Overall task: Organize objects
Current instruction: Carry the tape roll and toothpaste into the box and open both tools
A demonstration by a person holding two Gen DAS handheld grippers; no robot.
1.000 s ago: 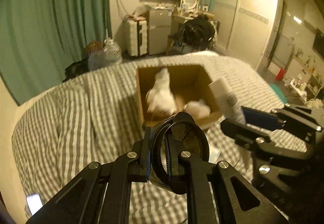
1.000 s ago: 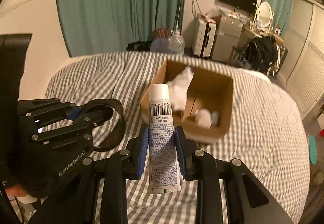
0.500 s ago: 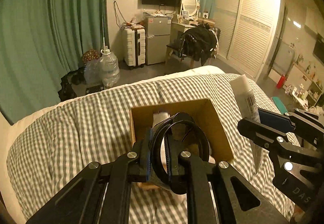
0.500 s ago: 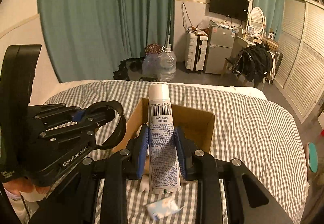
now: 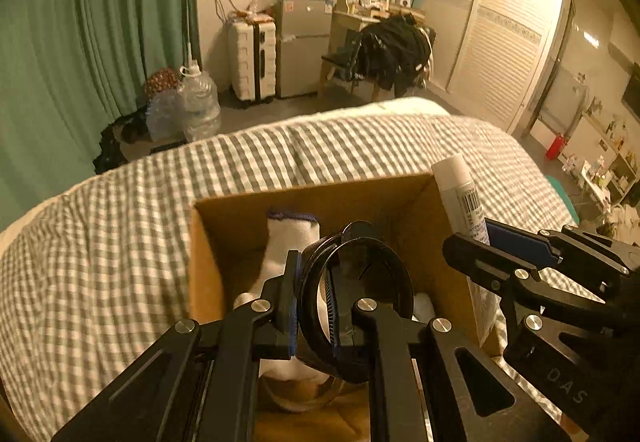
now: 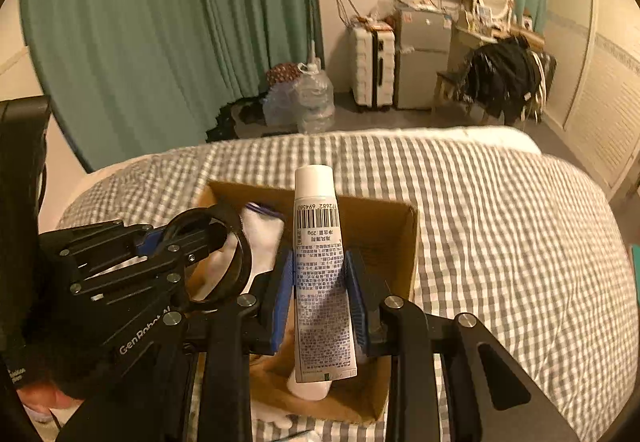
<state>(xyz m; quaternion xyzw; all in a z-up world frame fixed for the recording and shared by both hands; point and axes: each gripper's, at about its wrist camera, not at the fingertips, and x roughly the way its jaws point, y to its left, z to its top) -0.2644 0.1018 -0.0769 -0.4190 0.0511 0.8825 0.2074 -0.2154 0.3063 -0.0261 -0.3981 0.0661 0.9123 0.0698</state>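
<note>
The left gripper [image 5: 314, 298] is clamped on a black ring-shaped object [image 5: 356, 306], held over the open cardboard box [image 5: 208, 266]. The right gripper [image 6: 320, 292] grips a white tube [image 6: 320, 242], cap end forward, also over the box. White cloth [image 5: 290, 242] lies inside the box, which rests on the checkered bedcover [image 6: 500, 222].
</note>
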